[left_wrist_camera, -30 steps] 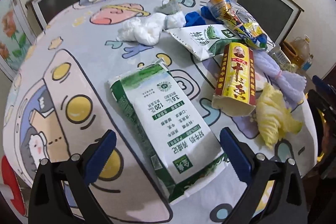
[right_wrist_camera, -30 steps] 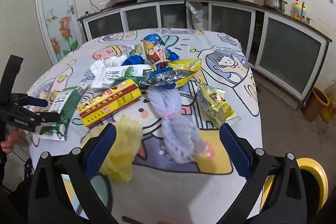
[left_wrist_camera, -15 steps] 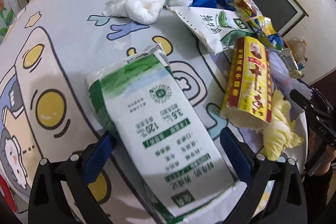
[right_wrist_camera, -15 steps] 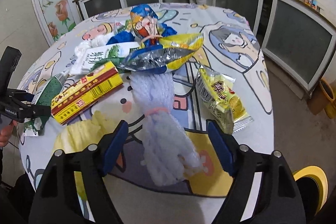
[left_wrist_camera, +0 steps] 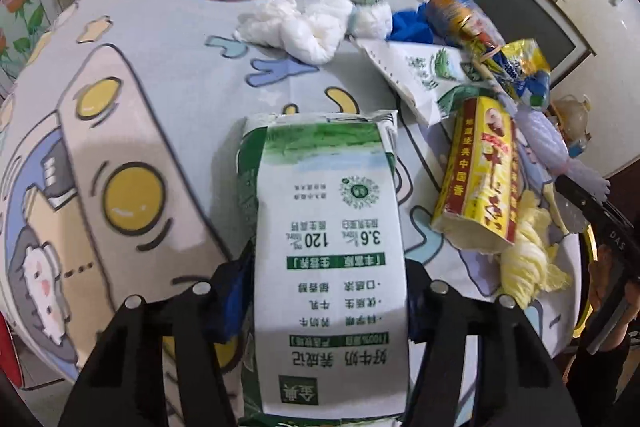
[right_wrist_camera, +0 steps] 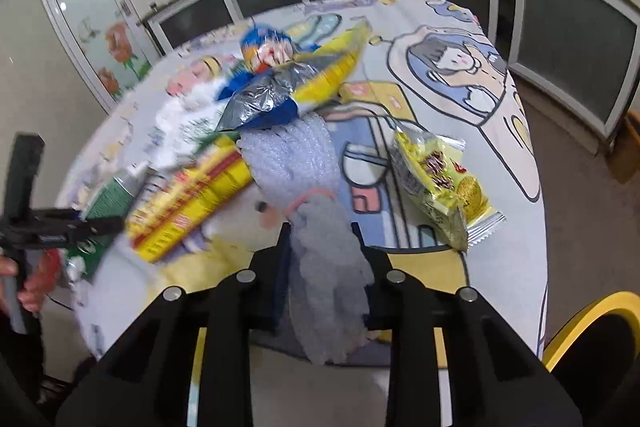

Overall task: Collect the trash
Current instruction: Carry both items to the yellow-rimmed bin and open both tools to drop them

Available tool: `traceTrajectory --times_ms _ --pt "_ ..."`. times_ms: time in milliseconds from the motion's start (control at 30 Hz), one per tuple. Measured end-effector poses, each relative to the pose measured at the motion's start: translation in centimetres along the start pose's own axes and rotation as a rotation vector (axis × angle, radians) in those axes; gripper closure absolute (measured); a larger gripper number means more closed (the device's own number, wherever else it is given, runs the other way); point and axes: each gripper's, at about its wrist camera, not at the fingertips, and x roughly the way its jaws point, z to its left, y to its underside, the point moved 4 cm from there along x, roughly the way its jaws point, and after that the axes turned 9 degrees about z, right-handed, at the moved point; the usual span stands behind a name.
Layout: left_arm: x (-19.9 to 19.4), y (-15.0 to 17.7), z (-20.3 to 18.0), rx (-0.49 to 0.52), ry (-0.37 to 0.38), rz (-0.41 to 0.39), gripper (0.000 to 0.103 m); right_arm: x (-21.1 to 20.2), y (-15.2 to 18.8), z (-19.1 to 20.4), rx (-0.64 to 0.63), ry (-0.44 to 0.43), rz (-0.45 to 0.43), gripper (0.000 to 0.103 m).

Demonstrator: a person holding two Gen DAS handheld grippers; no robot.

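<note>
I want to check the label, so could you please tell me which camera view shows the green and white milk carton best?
The left wrist view: the milk carton fills the centre, printed face up and sharp, between the left gripper fingers, which have just been closing on it. The right wrist view shows only a blurred green end at the far left.

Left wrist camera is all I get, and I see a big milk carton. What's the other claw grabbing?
Observer: The right gripper has just been closing its jaws on a pale purple foam net, which sits between them.
Operator: Is the net tied up?
Observer: Yes, a pink band cinches its middle, just beyond the fingertips.
Operator: Any trash I can't see?
Observer: A yellow snack packet lies on the tablecloth to the right of the net, not touching it.
</note>
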Motion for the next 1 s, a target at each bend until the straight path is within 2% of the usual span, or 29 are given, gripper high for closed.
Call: traceTrajectory --times_ms 167,300,467,633,733,900,1000 --pt "-3.6 1.1 0.7 0.005 0.034 -0.073 0.048 -3.8 -0.1 1.2 0.003 -0.062 -0.055 0.077" --pt "-6.8 3.1 1.0 0.037 0.053 -0.138 0.048 -7.8 0.5 2.2 -0.008 -0.052 -0.120 0.077" --pt "-8.1 3.9 -0.4 0.101 0.098 -0.195 0.048 -11.4 2.3 2.0 0.022 -0.037 -0.183 0.077" --pt "-8.0 4.0 -4.9 0.202 0.159 -0.219 0.048 -13.6 5.2 -0.3 0.083 0.015 -0.210 0.077" --pt "-7.7 4.2 -8.1 0.278 0.191 -0.230 0.048 -15.3 7.8 -3.0 0.153 0.057 -0.234 0.077" --pt "-6.6 4.4 -15.6 0.444 0.258 -0.232 0.047 -17.6 12.3 -7.9 0.289 0.130 -0.281 0.077" --pt "-5.4 4.5 -20.7 0.531 0.298 -0.200 0.047 -19.0 15.2 -11.2 0.378 0.178 -0.306 0.077"
